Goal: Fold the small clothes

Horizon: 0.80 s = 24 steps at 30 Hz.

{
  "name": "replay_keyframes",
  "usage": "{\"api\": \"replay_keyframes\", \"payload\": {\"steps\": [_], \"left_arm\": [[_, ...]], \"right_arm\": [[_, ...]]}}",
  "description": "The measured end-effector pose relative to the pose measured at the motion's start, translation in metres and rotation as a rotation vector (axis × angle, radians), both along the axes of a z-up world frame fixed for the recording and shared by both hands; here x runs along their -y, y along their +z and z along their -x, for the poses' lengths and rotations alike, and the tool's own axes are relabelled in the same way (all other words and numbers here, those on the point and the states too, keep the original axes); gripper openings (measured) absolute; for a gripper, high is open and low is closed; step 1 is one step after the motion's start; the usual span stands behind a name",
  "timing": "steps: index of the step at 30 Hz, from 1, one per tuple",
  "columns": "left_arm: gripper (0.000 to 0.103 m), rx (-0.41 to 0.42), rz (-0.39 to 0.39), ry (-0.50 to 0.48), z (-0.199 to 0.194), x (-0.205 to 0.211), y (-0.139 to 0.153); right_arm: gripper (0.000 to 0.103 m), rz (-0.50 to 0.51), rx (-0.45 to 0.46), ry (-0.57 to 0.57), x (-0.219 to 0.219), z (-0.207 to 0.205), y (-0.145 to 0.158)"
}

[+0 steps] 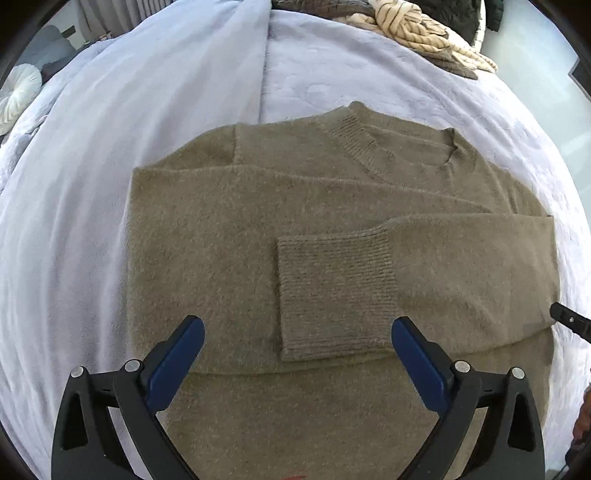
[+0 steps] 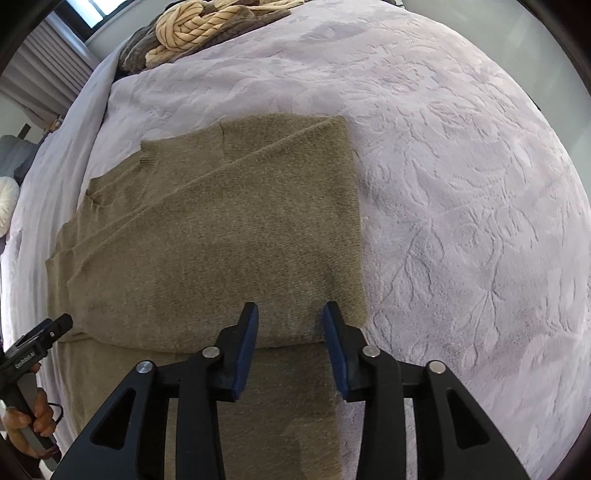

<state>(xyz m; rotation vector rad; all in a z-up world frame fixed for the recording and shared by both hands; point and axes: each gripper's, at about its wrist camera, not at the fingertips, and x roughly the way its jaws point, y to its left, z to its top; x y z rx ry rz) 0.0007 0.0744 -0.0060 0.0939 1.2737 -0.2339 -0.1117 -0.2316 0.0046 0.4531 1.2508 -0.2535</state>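
Note:
An olive-brown knit sweater (image 1: 295, 206) lies flat on a lilac bedspread (image 1: 332, 66), neck at the far side, both sleeves folded across the body. A ribbed cuff (image 1: 332, 295) lies on top near the middle. My left gripper (image 1: 297, 332) is wide open and empty, hovering over the sweater's lower part with the cuff between its fingers. My right gripper (image 2: 290, 321) is open and empty over the sweater (image 2: 221, 229) near its folded right edge. The left gripper shows at the left edge of the right wrist view (image 2: 44, 332).
A pile of other clothes, cream cable-knit and grey-brown (image 1: 417, 29), lies at the far end of the bed; it also shows in the right wrist view (image 2: 192, 33). A rumpled pale sheet (image 1: 129, 92) lies to the left. A white round cushion (image 1: 18, 92) sits far left.

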Motion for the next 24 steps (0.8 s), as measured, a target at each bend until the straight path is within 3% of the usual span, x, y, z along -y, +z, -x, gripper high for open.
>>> {"api": "replay_keyframes", "payload": {"steps": [7,13,17,24], "left_arm": [[0.101,-0.015,-0.041,0.046,0.003,-0.01,0.003],[0.101,-0.018,-0.05,0.031,0.01,-0.016,0.004],[0.101,-0.031,-0.032,0.029,0.01,-0.015,0.002],[0.101,-0.039,-0.022,-0.01,0.026,-0.022,0.01]], "right_arm": [[0.055,-0.017,0.002,0.006,-0.007,0.002,0.005],[0.064,-0.028,0.004,0.033,-0.017,0.005,0.01],[0.078,-0.052,0.008,0.039,-0.023,0.008,0.012],[0.087,-0.05,0.032,0.059,-0.035,0.016,0.02]]}}
